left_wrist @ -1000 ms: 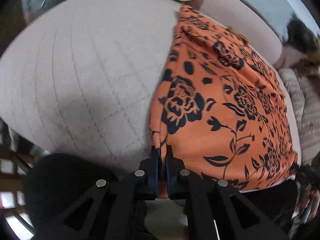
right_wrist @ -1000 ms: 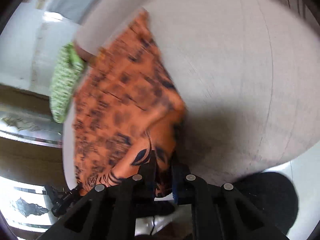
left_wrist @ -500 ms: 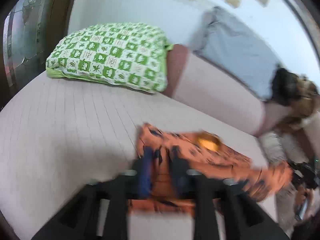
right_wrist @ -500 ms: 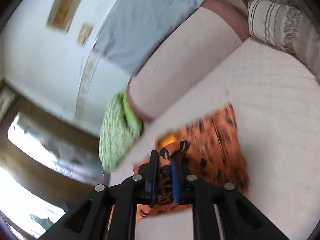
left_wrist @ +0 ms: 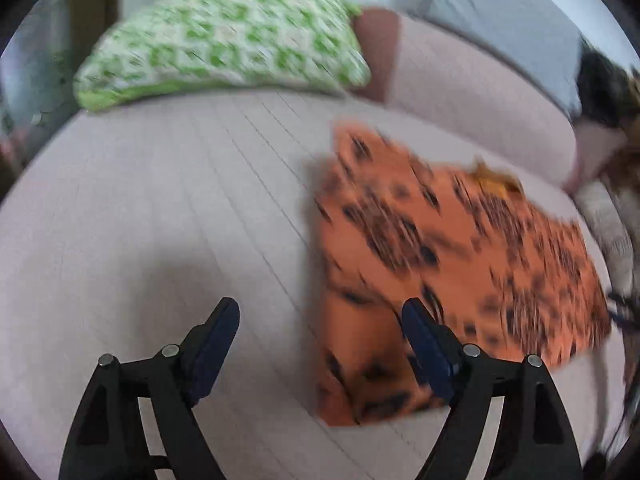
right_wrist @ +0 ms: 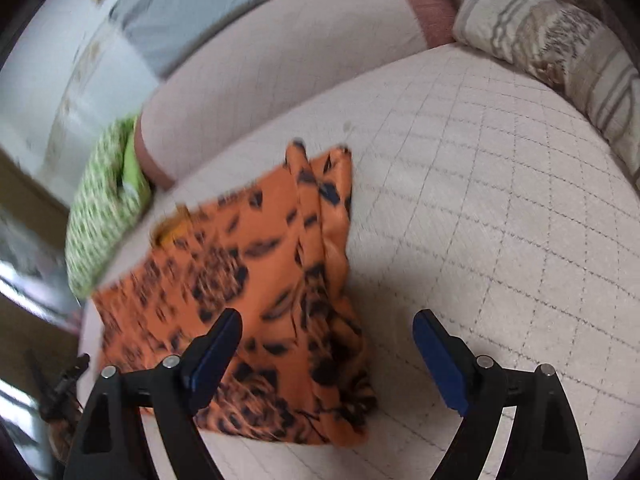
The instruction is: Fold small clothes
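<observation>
Both grippers have just let go: a second back each was pinched on the orange floral garment (left_wrist: 440, 264), now the left gripper (left_wrist: 320, 312) and right gripper (right_wrist: 326, 324) stand with jaws wide apart, having just been opening, cloth loose beneath them. Garment lies folded over on the quilted sofa seat (right_wrist: 500, 220), toward the backrest edge, near the green pillow (left_wrist: 224, 36). Reads as one fold laid; next fold or smoothing pending
</observation>
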Demonstrator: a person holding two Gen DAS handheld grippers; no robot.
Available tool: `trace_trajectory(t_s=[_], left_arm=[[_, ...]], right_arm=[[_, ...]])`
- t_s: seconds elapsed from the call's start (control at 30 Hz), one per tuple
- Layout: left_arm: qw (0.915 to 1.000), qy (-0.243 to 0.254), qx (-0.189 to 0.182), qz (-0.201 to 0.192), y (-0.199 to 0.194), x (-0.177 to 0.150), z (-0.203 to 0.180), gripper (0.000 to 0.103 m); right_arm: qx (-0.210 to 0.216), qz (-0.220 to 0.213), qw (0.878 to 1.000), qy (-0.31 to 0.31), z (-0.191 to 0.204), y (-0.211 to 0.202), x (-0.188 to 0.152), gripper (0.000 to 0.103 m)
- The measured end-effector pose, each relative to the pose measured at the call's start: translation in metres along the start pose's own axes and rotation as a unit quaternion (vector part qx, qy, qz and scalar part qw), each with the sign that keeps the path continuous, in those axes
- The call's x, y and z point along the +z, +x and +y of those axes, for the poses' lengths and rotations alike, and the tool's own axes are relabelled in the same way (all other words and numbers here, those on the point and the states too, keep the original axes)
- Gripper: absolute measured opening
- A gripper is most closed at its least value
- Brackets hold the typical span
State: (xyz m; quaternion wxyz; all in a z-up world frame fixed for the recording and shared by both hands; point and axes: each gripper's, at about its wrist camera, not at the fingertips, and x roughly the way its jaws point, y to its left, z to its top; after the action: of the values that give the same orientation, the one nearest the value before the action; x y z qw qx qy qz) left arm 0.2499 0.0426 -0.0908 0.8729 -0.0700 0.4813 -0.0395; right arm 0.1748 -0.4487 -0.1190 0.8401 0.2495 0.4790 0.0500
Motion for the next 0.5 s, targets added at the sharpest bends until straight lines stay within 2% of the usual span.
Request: trace_trajectory(t_s=[0.03, 0.07, 0.1, 0.13, 0.17, 0.2, 0.3, 0.37, 0.5], left_arm=[[0.9997, 0.009, 0.006, 0.021, 0.014, -0.004, -0.005, 0.084], [0.9995, 0.007, 0.014, 0.029, 0.023, -0.007, -0.008, 0.084], [0.9995, 0.009, 0.026, 0.015, 0.024, -0.008, -0.014, 0.083], [0.9995, 0.013, 0.028, 0.01, 0.024, -0.007, -0.018, 0.059], [0.9996, 0.015, 0.013, 0.019, 0.027, -0.003, -0.021, 0.035], [0.9993, 0.005, -0.007, 0.037, 0.028, 0.004, -0.025, 0.019], [0.9992, -0.015, -0.003, 0.037, 0.016, 0.02, -0.029, 0.016], [0.9997, -0.015, -0.011, 0.017, -0.008, 0.025, -0.03, 0.016], [0.999, 0.016, -0.032, -0.026, -0.078, 0.002, -0.036, 0.016]], right_arm=[[0.017, 0.035, 0.999, 0.005, 0.003, 0.017, -0.002, 0.089], [0.02, 0.047, 0.999, 0.007, 0.004, 0.025, -0.003, 0.089], [0.001, 0.038, 0.999, -0.008, 0.013, 0.03, -0.004, 0.088], [-0.002, 0.043, 0.999, -0.018, 0.019, 0.034, -0.003, 0.084], [-0.004, 0.056, 0.998, -0.018, 0.024, 0.036, -0.002, 0.053], [-0.001, 0.068, 0.998, -0.01, 0.027, 0.039, 0.0, 0.021], [-0.002, 0.066, 0.998, -0.014, 0.037, 0.026, 0.003, 0.013], [0.023, 0.044, 0.999, 0.0, 0.045, 0.0, 0.005, 0.012], [0.041, 0.013, 0.999, -0.026, 0.066, -0.062, -0.01, 0.01]])
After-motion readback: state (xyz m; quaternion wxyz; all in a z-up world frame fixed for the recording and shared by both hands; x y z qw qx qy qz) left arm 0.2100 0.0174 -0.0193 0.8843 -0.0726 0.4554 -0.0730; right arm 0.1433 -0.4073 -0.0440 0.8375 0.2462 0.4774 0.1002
